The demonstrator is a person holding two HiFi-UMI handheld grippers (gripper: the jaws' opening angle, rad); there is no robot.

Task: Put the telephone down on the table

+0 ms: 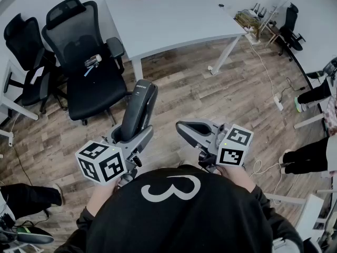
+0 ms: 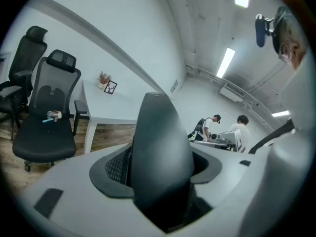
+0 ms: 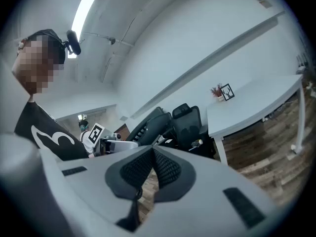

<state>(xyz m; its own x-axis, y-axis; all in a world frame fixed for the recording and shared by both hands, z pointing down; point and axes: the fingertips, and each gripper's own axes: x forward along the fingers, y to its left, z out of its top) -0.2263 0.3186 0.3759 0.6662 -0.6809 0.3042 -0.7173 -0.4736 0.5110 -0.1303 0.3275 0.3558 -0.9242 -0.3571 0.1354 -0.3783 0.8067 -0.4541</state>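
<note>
Head view alone shows the white table (image 1: pixel 179 20) well ahead of both my claws and the black chair (image 1: pixel 89 62) ahead-left. Left gripper view is filled by the telephone (image 2: pixel 160 152), a dark, smooth handset clamped in my left claw (image 1: pixel 132 136), above the floor. My right claw (image 3: pixel 150 157) is clenched, empty; its view catches the handset's keys.

Telephone (image 1: pixel 139 105): dark grey, long and slim, with a rounded end. It is clamped between the jaws of the left gripper (image 1: pixel 129 137) and projects forward beyond them, clear of any surface. Table (image 1: pixel 179 20): white, well ahead of that gripper, not touching the telephone.
</note>
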